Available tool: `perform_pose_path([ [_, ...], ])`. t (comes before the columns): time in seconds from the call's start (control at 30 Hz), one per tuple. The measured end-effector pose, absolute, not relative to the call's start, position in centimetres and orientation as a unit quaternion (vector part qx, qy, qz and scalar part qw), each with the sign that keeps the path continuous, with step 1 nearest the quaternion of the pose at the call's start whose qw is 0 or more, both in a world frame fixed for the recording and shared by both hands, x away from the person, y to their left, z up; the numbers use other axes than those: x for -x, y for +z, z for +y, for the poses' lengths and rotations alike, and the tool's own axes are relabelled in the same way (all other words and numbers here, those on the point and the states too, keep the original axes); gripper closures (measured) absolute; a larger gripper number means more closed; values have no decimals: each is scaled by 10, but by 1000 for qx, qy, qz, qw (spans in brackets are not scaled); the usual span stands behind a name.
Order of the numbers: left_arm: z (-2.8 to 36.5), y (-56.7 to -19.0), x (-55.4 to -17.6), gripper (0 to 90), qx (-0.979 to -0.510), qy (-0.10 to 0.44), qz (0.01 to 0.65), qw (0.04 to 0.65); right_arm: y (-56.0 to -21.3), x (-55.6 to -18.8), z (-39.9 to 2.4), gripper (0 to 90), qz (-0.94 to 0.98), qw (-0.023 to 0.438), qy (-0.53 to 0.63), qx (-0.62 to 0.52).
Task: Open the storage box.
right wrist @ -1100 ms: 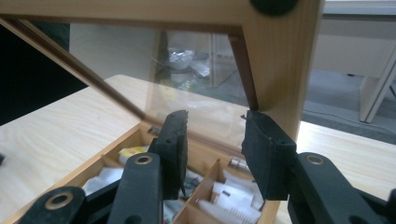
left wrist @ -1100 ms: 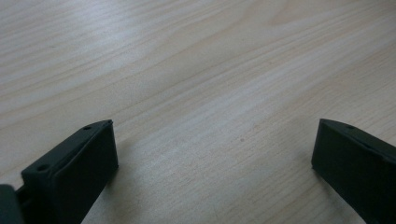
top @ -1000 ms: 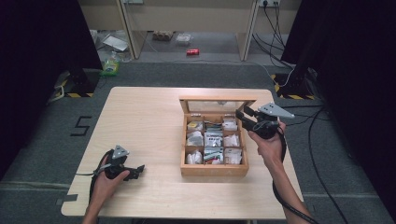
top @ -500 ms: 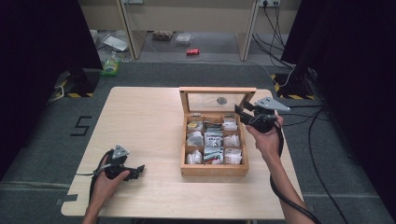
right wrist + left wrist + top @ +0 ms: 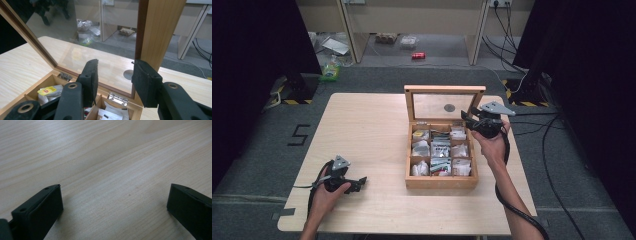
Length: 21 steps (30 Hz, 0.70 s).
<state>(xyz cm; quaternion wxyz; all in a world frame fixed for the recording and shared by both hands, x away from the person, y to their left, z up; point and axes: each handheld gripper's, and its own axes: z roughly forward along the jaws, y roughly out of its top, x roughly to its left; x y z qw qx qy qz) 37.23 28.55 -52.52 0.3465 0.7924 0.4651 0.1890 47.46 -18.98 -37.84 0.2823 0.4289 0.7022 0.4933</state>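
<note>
A wooden box (image 5: 439, 181) with several compartments of small sachets (image 5: 439, 150) stands right of the table's middle. Its glass-paned lid (image 5: 444, 90) stands upright at the back. My right gripper (image 5: 468, 117) hovers at the lid's right end, over the box's back right corner. In the right gripper view its jaws (image 5: 115, 75) stand apart in front of the glass (image 5: 75, 30) and the lid's wooden side frame (image 5: 162, 30), pressing on nothing. My left gripper (image 5: 359, 182) rests on the table at the front left, open (image 5: 113, 197) over bare wood.
The pale wooden table (image 5: 362, 130) has free room left of the box. Beyond its far edge the floor holds a red can (image 5: 418, 55), a green bottle (image 5: 330, 70) and cables (image 5: 557, 135) at the right. A hinge (image 5: 117, 98) sits just below my right jaws.
The lid has swung from part-raised to upright, and my right gripper has moved back towards the far edge with it. The left hand has stayed still.
</note>
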Motion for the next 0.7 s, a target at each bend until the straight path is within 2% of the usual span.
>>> perform_pose_path([
  [0.7,285,-525,-372,0,-792,189,466,347,-386,-503,-194,527,686,289,476,-467],
])
